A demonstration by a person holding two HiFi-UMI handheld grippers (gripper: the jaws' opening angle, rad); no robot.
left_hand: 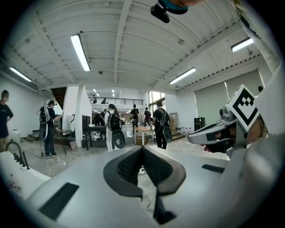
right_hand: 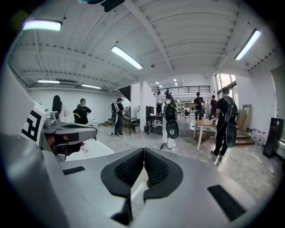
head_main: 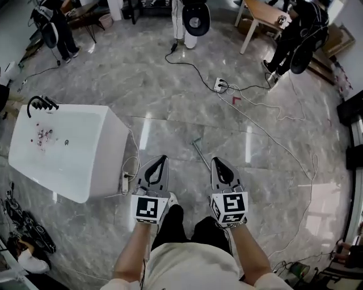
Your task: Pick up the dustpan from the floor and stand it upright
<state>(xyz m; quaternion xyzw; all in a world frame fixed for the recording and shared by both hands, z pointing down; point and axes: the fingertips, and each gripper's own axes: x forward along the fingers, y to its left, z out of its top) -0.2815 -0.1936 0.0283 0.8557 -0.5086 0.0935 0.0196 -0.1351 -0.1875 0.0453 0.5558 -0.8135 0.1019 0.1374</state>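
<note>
No dustpan shows clearly in any view. A thin grey-green rod point(head_main: 198, 152) lies on the marble floor just ahead, between my two grippers; I cannot tell what it belongs to. My left gripper point(head_main: 164, 158) is held level at waist height, jaws shut with nothing between them, and its pads point(left_hand: 133, 165) meet. My right gripper point(head_main: 216, 161) is beside it, also shut and empty, to the right of the rod. The left gripper view shows the right gripper point(left_hand: 225, 133) at its right edge. In the right gripper view the pads point(right_hand: 153, 168) are pressed together.
A white bathtub point(head_main: 85, 164) with a black tap point(head_main: 39, 103) stands close on the left, a power strip point(head_main: 126, 182) by its corner. Cables and a socket block point(head_main: 220, 85) cross the floor ahead. Several people stand at the back, near a wooden table point(head_main: 266, 14).
</note>
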